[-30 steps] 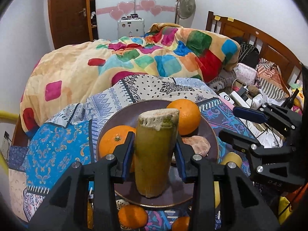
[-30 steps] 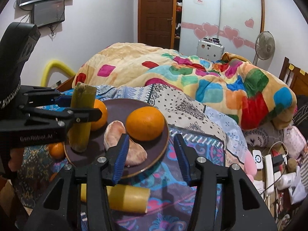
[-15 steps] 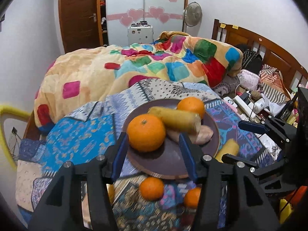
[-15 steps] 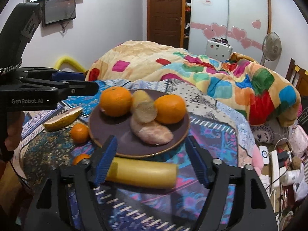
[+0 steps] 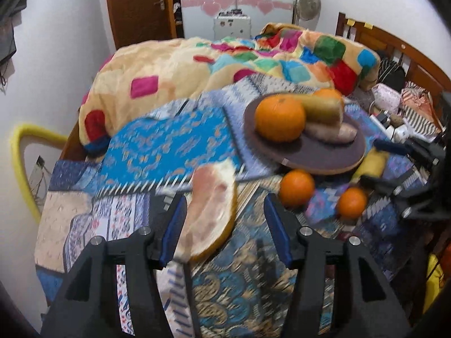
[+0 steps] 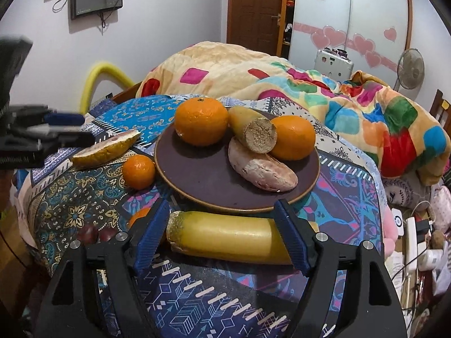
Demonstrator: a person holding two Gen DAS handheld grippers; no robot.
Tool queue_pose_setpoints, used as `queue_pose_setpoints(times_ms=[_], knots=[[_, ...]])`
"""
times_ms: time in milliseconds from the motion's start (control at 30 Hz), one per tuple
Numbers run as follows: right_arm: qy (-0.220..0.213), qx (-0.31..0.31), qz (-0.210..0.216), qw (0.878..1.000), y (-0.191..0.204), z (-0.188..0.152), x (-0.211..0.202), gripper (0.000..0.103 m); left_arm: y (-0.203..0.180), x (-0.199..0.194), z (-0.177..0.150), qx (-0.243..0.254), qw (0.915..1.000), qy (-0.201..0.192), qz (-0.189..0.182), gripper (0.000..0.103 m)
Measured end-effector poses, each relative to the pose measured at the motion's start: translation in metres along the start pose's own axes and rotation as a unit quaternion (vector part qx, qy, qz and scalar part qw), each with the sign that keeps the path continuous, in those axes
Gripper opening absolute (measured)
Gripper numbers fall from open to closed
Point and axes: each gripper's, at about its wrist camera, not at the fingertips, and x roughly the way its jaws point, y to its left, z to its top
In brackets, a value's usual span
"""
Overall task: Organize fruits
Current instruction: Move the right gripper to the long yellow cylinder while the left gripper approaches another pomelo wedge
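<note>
Left gripper (image 5: 225, 225) now over pomelo wedge (image 5: 210, 211)

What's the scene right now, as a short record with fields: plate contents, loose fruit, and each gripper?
plate: two large oranges, cut yellow-green piece, pinkish piece
loose on cloth: pomelo wedge, small orange, long yellow piece
left gripper: jaws opening, pomelo wedge between them, not gripped
right gripper: open, straddling the long yellow piece
</note>
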Motion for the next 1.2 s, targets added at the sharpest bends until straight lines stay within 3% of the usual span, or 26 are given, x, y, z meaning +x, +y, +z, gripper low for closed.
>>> queue_pose_setpoints(times_ms=[367, 567, 767, 933, 1100, 1200], knots=[[0.012, -0.023, -0.014, 1.000, -0.004, -0.018, -0.021, 0.073, 0.017, 0.032, -0.019, -0.005, 0.9991, 0.041, 0.004, 0.059], [0.035, 0.002, -0.020, 0.999, -0.026, -0.033, -0.028, 0.073, 0.025, 0.039, -0.018, -0.023, 0.9985, 0.041, -0.029, 0.061], [0.037, 0.024, -0.025, 0.999, -0.031, -0.040, -0.034, 0.073, 0.018, 0.036, -0.020, -0.017, 0.9994, 0.029, -0.012, 0.057], [0.011, 0.058, -0.017, 0.998, -0.032, -0.034, -0.044, 0.075, 0.013, 0.030, -0.024, -0.022, 0.9992, 0.029, -0.015, 0.056], [0.017, 0.103, -0.034, 0.994, -0.037, -0.029, -0.027, 0.090, 0.002, 0.022, -0.033, -0.016, 0.9995, 0.024, -0.011, 0.056], [0.011, 0.114, -0.051, 0.992, -0.036, -0.030, -0.020, 0.090, -0.003, 0.016, -0.039, -0.007, 0.9998, 0.018, -0.010, 0.055]])
